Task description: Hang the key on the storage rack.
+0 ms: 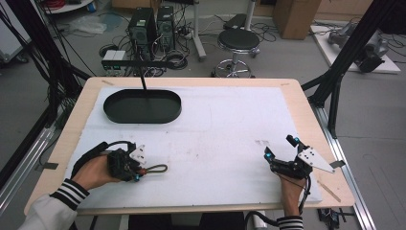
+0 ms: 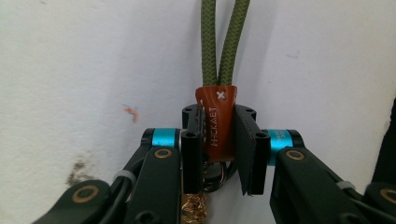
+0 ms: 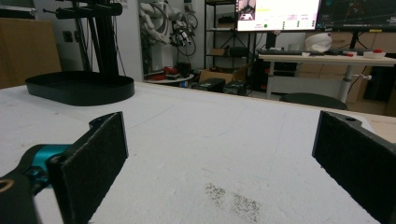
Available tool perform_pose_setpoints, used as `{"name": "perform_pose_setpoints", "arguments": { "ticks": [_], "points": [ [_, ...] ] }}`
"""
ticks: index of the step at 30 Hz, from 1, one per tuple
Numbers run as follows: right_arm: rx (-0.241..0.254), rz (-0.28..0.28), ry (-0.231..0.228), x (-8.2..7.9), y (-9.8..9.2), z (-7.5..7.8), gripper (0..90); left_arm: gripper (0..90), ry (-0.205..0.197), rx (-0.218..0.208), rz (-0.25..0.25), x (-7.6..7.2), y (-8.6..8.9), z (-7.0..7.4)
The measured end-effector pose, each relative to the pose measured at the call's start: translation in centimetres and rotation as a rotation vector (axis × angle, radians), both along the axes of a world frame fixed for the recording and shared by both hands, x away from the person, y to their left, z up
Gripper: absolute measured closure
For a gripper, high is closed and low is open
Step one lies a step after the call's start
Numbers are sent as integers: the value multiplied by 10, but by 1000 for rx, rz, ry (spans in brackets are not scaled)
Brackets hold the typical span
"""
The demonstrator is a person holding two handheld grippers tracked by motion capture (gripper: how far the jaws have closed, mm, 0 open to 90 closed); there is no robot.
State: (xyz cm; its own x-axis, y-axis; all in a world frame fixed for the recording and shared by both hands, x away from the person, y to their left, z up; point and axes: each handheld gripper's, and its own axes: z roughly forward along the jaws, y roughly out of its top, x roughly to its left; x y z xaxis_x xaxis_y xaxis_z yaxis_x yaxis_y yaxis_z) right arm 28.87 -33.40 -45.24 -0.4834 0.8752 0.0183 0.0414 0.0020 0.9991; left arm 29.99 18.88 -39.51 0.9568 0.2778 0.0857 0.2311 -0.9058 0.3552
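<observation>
Cord loop: olive braided, doubled, ends in orange-brown sleeve w/ white lettering. Left gripper fingers clamped on sleeve; right gripper fingers wide apart.

A pale wooden table stands on a grey floor. Beyond it are a round black stool and two black computer towers amid cables.

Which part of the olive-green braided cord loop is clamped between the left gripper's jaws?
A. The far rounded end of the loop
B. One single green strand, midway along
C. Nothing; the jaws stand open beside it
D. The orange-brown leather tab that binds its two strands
D: in the left gripper view the left gripper has both pads pressed on the orange-brown leather tab, with the olive-green braided cord loop running free beyond it.
</observation>
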Motion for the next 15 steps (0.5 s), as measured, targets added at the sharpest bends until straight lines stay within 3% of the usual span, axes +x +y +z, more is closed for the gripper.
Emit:
{"name": "perform_pose_setpoints", "arguments": {
  "ticks": [3, 7, 9, 10, 11, 12, 13, 14, 15],
  "points": [
    [0, 1, 0, 0, 0, 0, 24, 737, -22, -67, 36, 2, 6, 5],
    [-2, 0, -1, 0, 0, 0, 24, 737, -67, -113, 65, 3, 11, 10],
    [-3, -1, -2, 0, 0, 0, 24, 737, -98, -195, 112, 6, 19, 15],
    [-3, -1, -2, 0, 0, 0, 24, 737, -98, -195, 112, 6, 19, 15],
    [-2, -1, -1, 0, 0, 0, 24, 737, -115, -254, 147, 8, 25, 18],
    [-1, -1, -1, 0, 0, 0, 24, 737, -115, -254, 147, 8, 25, 18],
    [-2, -1, -2, 0, 0, 0, 24, 737, -137, -307, 185, 10, 31, 21],
    [-1, -1, -1, 0, 0, 0, 24, 737, -148, -333, 199, 12, 35, 23],
    [-3, -1, -2, 0, 0, 0, 24, 738, -148, -333, 199, 12, 35, 23]
  ]
}}
